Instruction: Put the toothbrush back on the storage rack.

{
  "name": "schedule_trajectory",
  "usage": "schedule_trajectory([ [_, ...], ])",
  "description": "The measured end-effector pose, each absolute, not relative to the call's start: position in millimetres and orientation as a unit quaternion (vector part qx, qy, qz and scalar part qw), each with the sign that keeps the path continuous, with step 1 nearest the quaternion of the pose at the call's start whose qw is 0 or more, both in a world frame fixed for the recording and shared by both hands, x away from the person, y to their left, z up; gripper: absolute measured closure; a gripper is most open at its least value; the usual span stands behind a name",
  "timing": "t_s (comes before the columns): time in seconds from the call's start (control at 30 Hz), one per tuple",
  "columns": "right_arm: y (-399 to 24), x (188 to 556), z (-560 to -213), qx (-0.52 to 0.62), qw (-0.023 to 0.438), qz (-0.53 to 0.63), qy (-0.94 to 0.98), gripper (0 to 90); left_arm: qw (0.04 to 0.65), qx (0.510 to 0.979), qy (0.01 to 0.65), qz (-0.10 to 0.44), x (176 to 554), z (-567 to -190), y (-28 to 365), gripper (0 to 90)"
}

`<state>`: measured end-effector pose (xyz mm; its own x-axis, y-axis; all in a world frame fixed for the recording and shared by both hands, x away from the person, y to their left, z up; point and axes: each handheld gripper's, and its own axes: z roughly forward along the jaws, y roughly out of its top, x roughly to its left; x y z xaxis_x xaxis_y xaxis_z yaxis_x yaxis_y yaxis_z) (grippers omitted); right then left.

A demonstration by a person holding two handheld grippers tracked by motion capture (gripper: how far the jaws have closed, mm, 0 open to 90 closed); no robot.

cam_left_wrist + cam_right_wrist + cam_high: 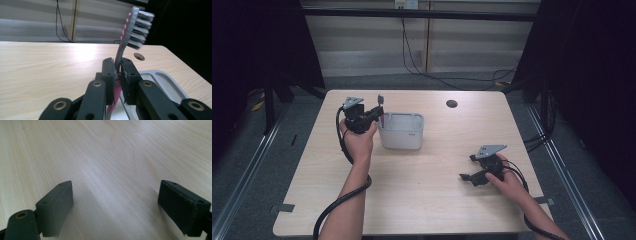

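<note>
A grey and pink toothbrush (130, 32) stands upright, bristles at the top, with my left gripper (118, 75) shut on its handle. In the high view that left gripper (374, 114) hovers at the left rim of a white plastic bin (402, 131), the toothbrush (380, 102) head poking up above it. The bin's rim (162, 78) curves under the jaws in the left gripper view. My right gripper (468, 172) rests low over the table at the right, open, its pads (58, 202) wide apart with only bare wood between them.
The light wooden table (422, 200) has a round cable hole (451, 103) at the back. Black cables trail from both grippers off the front edge. Dark curtains and floor rails flank the table on both sides.
</note>
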<state>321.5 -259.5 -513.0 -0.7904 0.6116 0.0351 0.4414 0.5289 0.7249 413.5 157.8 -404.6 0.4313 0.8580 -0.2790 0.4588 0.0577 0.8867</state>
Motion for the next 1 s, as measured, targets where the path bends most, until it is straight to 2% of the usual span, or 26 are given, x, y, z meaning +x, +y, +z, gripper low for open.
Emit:
schedule_trajectory([
  [1.0, -259, 321, -513, 0.304, 0.113, 0.378, 0.867, 12.7, 0.515, 0.672, 0.497, 0.190, 403, -418, 160, 81.1],
])
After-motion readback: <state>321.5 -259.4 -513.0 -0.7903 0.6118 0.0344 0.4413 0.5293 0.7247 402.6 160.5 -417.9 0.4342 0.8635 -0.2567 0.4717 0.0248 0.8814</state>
